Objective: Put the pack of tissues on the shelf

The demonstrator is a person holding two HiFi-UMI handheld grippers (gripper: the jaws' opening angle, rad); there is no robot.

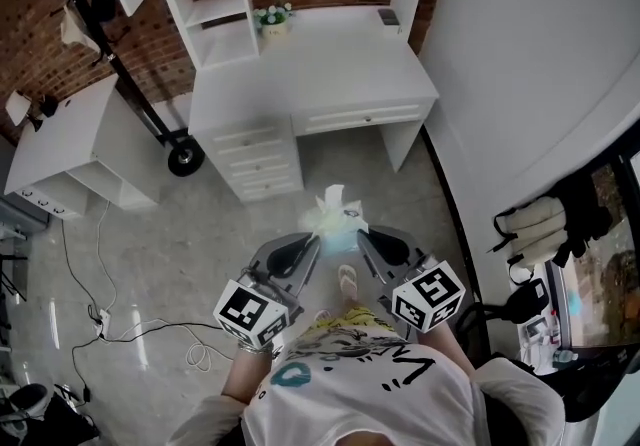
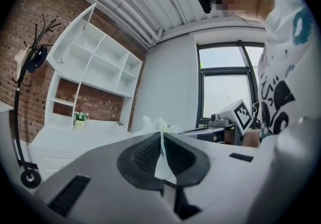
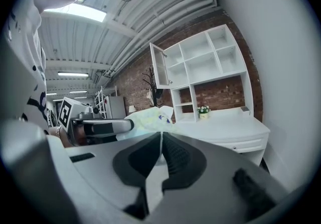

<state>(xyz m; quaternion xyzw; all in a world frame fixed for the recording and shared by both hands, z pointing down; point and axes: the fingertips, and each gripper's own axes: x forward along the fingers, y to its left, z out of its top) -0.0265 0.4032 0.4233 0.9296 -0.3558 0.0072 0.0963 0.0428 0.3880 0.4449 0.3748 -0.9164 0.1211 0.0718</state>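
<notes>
The pack of tissues (image 1: 336, 213), pale green and white with a crumpled wrapper, hangs in the air between my two grippers, in front of the white desk. My left gripper (image 1: 313, 241) is shut on a thin edge of its wrapper, and the pack (image 2: 156, 125) shows just past the left gripper (image 2: 161, 136). My right gripper (image 1: 362, 234) is shut on the wrapper's other edge, and the pack (image 3: 146, 118) lies just beyond the right gripper (image 3: 161, 135). The shelf unit (image 1: 224, 10) stands on the desk (image 1: 330, 59) ahead.
A small flower pot (image 1: 272, 19) and a dark object (image 1: 388, 17) sit at the back of the desk. A coat stand (image 1: 112, 54) and a low white cabinet (image 1: 70, 134) stand to the left. Cables (image 1: 110, 319) trail over the floor. A white wall (image 1: 540, 54) closes the right.
</notes>
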